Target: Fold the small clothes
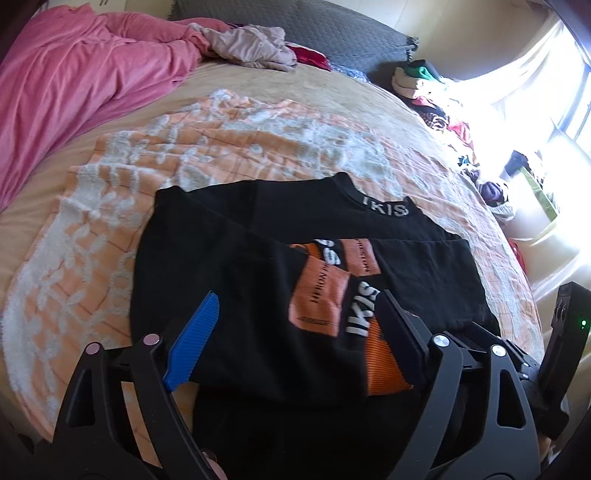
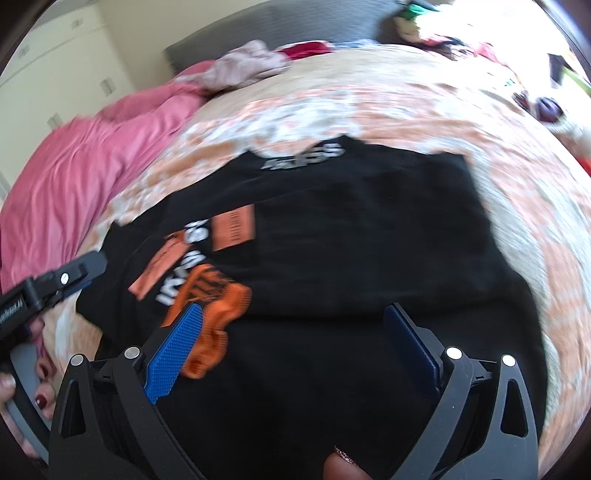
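Note:
A black T-shirt (image 1: 258, 258) with orange patches and white lettering lies partly folded on an orange-and-white patterned blanket (image 1: 184, 155). Its collar points away from me. My left gripper (image 1: 298, 295) hovers over the shirt's near part, open, with nothing pinched between its blue pads (image 1: 195, 328). In the right wrist view the same shirt (image 2: 369, 240) fills the middle. My right gripper (image 2: 295, 308) stands open just above the shirt's near edge, gripping no cloth. The left gripper (image 2: 74, 273) reaches in from the left edge of that view, at the shirt's left corner.
A pink bedspread (image 1: 74, 74) is bunched at the far left of the bed. A beige garment (image 1: 251, 48) lies against a grey pillow (image 1: 314, 26) at the back. Mixed clothes (image 1: 443, 110) are piled along the right side near a bright window. A hand (image 2: 40, 387) holds the left gripper's handle.

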Motion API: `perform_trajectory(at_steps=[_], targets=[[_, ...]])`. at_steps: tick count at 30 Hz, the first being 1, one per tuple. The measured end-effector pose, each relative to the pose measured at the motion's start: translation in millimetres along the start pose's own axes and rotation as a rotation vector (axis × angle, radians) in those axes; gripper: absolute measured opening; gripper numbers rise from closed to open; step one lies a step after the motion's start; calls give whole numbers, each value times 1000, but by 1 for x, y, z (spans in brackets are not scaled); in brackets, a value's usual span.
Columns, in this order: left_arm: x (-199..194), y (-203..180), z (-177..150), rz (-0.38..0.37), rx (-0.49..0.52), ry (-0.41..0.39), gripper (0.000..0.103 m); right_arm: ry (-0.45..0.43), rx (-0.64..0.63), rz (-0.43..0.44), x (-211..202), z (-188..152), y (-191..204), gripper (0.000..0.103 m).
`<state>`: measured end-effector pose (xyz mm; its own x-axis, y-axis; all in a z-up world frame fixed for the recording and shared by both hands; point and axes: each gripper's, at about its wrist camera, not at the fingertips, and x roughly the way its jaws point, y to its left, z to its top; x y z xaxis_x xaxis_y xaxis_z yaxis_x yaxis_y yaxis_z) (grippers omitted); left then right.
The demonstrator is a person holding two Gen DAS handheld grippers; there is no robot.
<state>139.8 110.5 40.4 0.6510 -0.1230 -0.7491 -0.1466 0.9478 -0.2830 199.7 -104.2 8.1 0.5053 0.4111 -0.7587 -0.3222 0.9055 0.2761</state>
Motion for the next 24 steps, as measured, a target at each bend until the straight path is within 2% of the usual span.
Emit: perform_trajectory(at_steps=[1, 3, 5, 6, 8, 9, 10, 18, 21, 24], targets=[[-1, 5, 1, 1, -12, 2, 81, 13, -16, 18, 6, 0, 8, 93], [-2, 13, 1, 3, -28, 6, 82, 47, -34, 36, 18, 0, 19, 79], [-3, 19, 0, 10, -34, 7, 82, 55, -54, 30, 26, -1, 29, 73], [-4, 21, 0, 18, -31, 5, 82, 44, -71, 33, 27, -1, 34, 57], [-6, 23, 1, 23, -29, -1, 82, 47, -92, 58, 28, 0, 42, 37], [-7, 26, 2, 19, -39, -4, 82, 45, -114, 67, 28, 0, 47, 23], [-8, 28, 2, 16, -47, -6, 82, 42, -131, 81, 28, 1, 51, 13], [-18, 43, 5, 41, -82, -33, 82, -170, -179, 157, -25, 30, 56, 12], [-20, 47, 6, 40, -91, -36, 82, -228, -185, 145, -45, 45, 47, 12], [-20, 47, 6, 45, -94, -39, 82, -271, -175, 96, -60, 60, 24, 12]])
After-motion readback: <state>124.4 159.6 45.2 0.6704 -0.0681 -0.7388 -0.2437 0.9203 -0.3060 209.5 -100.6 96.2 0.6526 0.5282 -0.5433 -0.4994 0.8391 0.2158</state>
